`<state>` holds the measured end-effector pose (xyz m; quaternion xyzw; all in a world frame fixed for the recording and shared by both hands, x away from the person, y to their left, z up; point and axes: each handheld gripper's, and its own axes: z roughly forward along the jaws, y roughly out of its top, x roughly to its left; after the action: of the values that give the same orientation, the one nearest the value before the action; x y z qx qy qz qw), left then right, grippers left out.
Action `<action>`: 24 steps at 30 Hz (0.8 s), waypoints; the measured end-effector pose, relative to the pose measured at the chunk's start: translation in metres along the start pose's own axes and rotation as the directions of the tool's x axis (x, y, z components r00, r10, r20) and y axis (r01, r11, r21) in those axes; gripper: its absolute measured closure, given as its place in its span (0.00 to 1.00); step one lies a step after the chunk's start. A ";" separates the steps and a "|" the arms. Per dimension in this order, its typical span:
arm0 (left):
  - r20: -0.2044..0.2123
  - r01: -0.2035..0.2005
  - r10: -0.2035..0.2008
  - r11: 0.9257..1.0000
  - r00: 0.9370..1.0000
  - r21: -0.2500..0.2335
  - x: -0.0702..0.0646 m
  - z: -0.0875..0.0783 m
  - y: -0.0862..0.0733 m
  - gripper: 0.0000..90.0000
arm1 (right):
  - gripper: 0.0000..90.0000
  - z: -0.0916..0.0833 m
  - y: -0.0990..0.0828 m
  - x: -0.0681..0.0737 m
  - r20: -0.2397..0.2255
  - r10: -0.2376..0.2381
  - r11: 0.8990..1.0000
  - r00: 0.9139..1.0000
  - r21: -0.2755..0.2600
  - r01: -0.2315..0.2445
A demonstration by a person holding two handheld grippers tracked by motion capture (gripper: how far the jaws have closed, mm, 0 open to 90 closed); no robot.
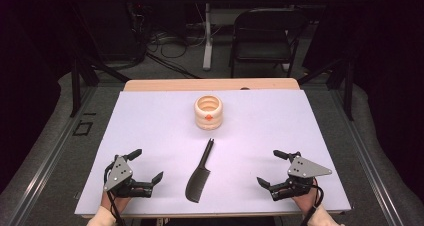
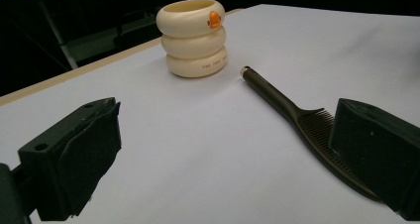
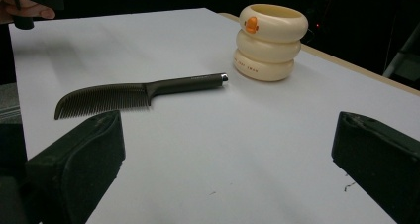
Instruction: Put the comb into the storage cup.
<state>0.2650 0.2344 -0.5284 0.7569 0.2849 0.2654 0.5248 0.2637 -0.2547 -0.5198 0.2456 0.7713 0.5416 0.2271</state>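
comb lies flat between two waiting grippers

a dark comb (image 1: 199,172) lies flat on the white counter (image 1: 150,116), about midway between the two grippers, its thin handle pointing toward a cream ringed cup (image 1: 208,112) that stands upright just past the handle's tip. the left gripper (image 1: 139,167) rests near the counter's front edge with its fingers (image 2: 74,159) spread wide and nothing between them. the right gripper (image 1: 270,168) sits opposite, its fingers (image 3: 79,159) likewise released and bare.

the comb looks light, stiff and thin, probably hard plastic, so it should lift with little force. lying so flat, it may be awkward to pinch from above and could slide on the smooth surface. the round handle seems the best place to grasp; the fine teeth look likelier to flex or slip. the cup looks light and could tip if nudged.
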 end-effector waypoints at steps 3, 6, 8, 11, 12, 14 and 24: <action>0.004 -0.010 0.010 1.000 1.000 0.007 -0.001 0.003 0.001 0.00 | 0.00 0.000 0.000 0.000 0.001 0.000 1.000 1.000 -0.003 0.000; 0.004 -0.022 0.022 1.000 1.000 0.013 -0.003 0.007 0.002 0.00 | 0.00 0.001 0.000 -0.001 0.001 0.003 1.000 1.000 -0.001 -0.003; 0.003 -0.019 0.019 1.000 1.000 0.013 -0.003 0.008 0.002 0.00 | 0.00 0.001 0.000 -0.001 0.000 0.004 1.000 1.000 0.004 -0.004; 0.013 -0.024 0.024 0.999 1.000 0.025 -0.003 0.013 0.003 0.00 | 0.00 0.002 -0.001 -0.001 0.000 0.005 1.000 1.000 0.007 -0.005; 0.014 -0.021 0.020 0.999 1.000 0.029 -0.004 0.015 0.003 0.00 | 0.00 0.002 0.000 -0.001 0.001 0.006 1.000 1.000 0.010 -0.006; 0.021 -0.021 0.021 0.999 1.000 0.032 -0.004 0.018 0.004 0.00 | 0.00 0.002 0.000 -0.001 -0.001 0.004 1.000 1.000 0.012 -0.004; 0.046 -0.039 0.036 0.998 0.998 0.051 -0.007 0.036 0.011 0.00 | 0.00 0.003 -0.001 -0.002 -0.003 0.006 1.000 1.000 0.016 -0.006</action>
<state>0.2869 0.2031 -0.5298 0.7813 0.2654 0.2505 0.5063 0.2665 -0.2539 -0.5215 0.2487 0.7752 0.5364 0.2223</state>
